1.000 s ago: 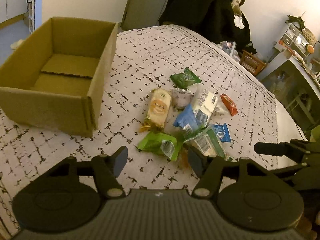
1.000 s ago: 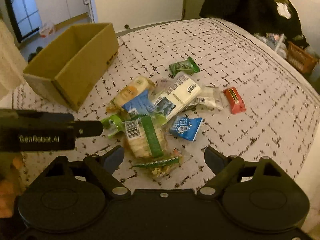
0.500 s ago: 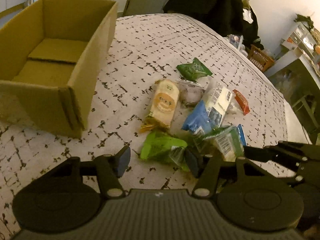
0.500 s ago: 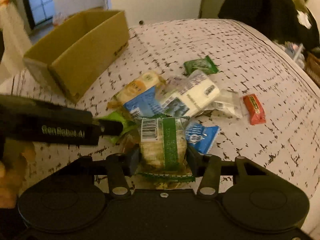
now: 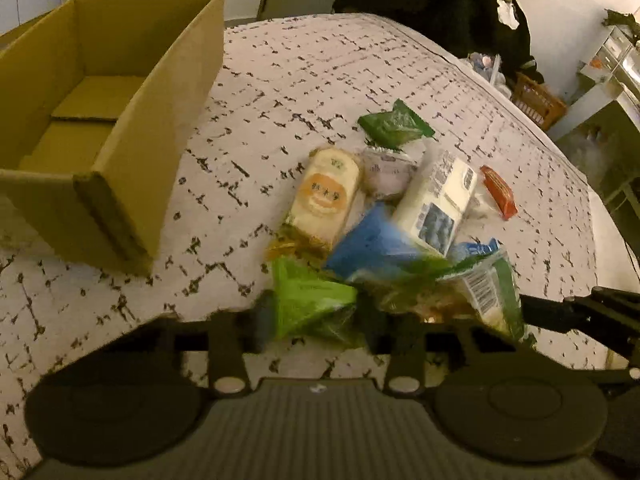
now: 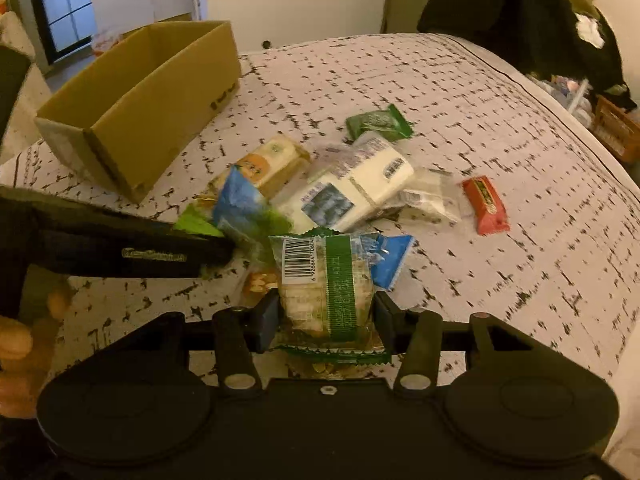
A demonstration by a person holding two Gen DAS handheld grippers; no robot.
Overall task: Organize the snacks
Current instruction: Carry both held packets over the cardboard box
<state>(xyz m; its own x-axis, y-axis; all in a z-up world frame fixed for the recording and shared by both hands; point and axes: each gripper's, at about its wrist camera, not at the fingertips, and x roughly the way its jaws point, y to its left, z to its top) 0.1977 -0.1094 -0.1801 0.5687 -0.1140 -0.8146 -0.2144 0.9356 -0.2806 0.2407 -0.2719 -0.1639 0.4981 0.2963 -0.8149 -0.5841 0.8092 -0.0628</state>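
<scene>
Snacks gripped on both sides: right gripper (image 6: 326, 322) clamps the green-banded cracker pack (image 6: 324, 284), left gripper (image 5: 316, 326), jaws just closing, pinches the lime-green packet (image 5: 308, 300). Lift each clear of the pile beyond before swinging to the far-left cardboard box (image 5: 132, 152).

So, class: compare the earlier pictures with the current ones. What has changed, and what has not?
The right gripper closed on the clear green-banded cracker pack and holds it. The left gripper came down toward the pile; its jaws have just been closing around the light green packet. The cardboard box stays empty, and the red bar lies where it was.
</scene>
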